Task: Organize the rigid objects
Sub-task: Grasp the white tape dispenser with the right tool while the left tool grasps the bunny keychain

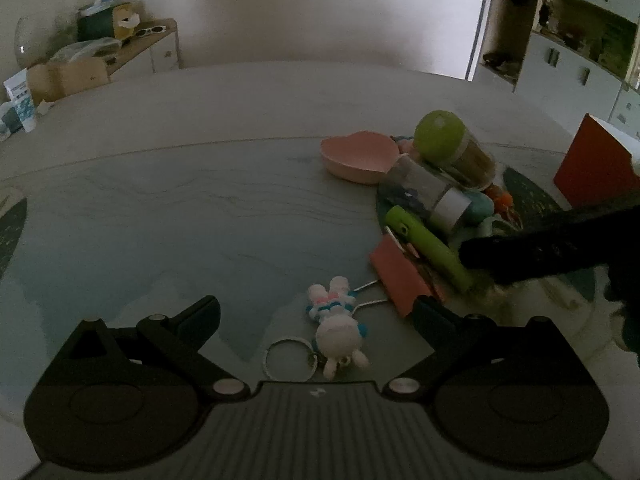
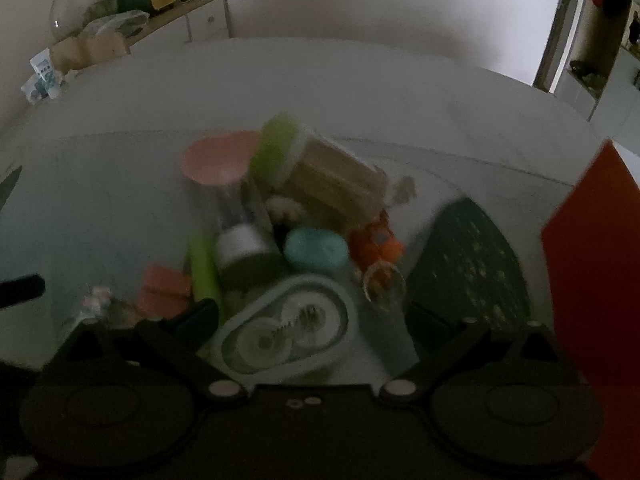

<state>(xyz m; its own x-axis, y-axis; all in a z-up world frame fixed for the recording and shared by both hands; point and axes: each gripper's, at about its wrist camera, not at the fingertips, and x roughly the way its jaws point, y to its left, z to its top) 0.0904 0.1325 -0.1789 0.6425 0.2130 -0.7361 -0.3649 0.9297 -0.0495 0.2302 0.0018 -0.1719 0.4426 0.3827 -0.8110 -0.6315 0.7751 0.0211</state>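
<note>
A pile of small things lies on a pale table. In the left wrist view, a white bunny keychain (image 1: pixel 338 326) with a metal ring (image 1: pixel 288 358) lies between the spread fingers of my left gripper (image 1: pixel 316 308), which is open and touches nothing. Beyond it are a pink card (image 1: pixel 400 276), a green tube (image 1: pixel 428 248), a clear bottle (image 1: pixel 432 192), a green-lidded jar (image 1: pixel 440 136) and a pink heart-shaped bowl (image 1: pixel 356 156). My right gripper (image 2: pixel 314 314) is open over a pale blue tape dispenser (image 2: pixel 288 328). This blurred view also shows a teal oval (image 2: pixel 316 250) and an orange toy (image 2: pixel 376 246).
A red box (image 1: pixel 592 168) stands at the right edge of the table, next to a dark green mat (image 2: pixel 468 256). The right gripper's dark body (image 1: pixel 560 244) reaches in from the right over the pile. A cluttered sideboard (image 1: pixel 156 40) stands by the far wall, and shelves (image 1: pixel 580 40) at the far right.
</note>
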